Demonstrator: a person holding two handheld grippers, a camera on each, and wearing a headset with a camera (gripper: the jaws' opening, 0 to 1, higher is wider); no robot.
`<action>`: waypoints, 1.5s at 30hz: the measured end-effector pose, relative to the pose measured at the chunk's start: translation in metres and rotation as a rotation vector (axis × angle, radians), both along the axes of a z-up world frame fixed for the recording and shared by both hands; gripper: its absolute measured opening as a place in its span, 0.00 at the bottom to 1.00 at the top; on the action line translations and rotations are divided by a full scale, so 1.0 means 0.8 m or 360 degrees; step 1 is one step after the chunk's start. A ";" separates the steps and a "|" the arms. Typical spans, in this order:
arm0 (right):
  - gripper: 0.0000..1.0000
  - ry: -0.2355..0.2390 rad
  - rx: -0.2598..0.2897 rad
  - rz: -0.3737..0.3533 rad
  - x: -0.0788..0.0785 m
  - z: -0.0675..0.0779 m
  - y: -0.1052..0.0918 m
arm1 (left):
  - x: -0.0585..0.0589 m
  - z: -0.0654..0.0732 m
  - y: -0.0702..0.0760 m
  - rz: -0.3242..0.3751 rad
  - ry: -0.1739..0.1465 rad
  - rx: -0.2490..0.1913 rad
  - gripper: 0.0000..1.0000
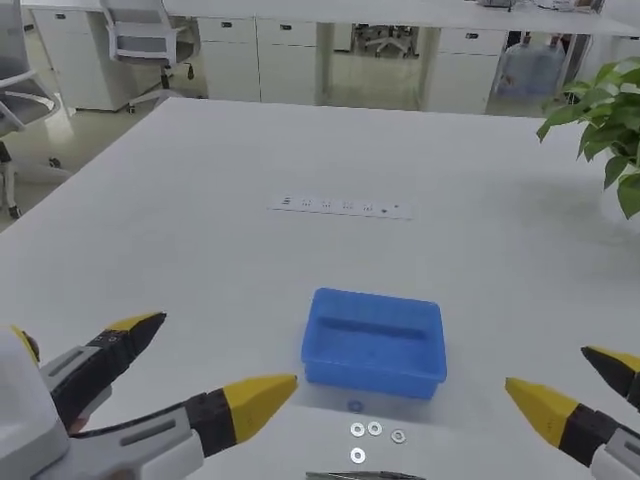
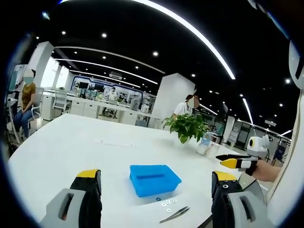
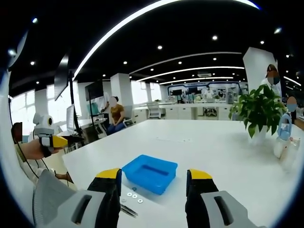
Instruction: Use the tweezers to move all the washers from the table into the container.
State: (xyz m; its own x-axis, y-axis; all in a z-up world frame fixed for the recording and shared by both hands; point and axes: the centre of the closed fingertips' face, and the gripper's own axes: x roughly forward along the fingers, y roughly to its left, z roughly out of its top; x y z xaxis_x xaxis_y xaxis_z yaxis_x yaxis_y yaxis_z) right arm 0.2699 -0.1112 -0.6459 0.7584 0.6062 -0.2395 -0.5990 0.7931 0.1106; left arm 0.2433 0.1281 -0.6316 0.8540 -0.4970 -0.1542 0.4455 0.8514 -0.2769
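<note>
Head view: one blue container (image 1: 373, 340) sits low in the centre of the frame, on the white table (image 1: 200, 200). Just below it lie five washers (image 1: 374, 428), loose on the tabletop: one close under the container's near wall (it looks bluish), four clustered lower down. One pair of tweezers (image 1: 365, 476) lies at the very bottom edge, untouched. Two grippers here. The left gripper (image 1: 228, 349) is at lower left, jaws spread wide, holding nothing. The right gripper (image 1: 547, 366) is at lower right, also wide apart and empty. One socket strip (image 1: 342, 206) mid-frame, one potted plant (image 1: 605, 120) at the right edge.
</note>
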 end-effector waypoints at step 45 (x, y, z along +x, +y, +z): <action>0.11 0.0316 -0.0456 0.0598 -0.030 -0.113 0.077 | -0.011 -0.228 -0.100 -0.1369 0.0531 0.1217 0.05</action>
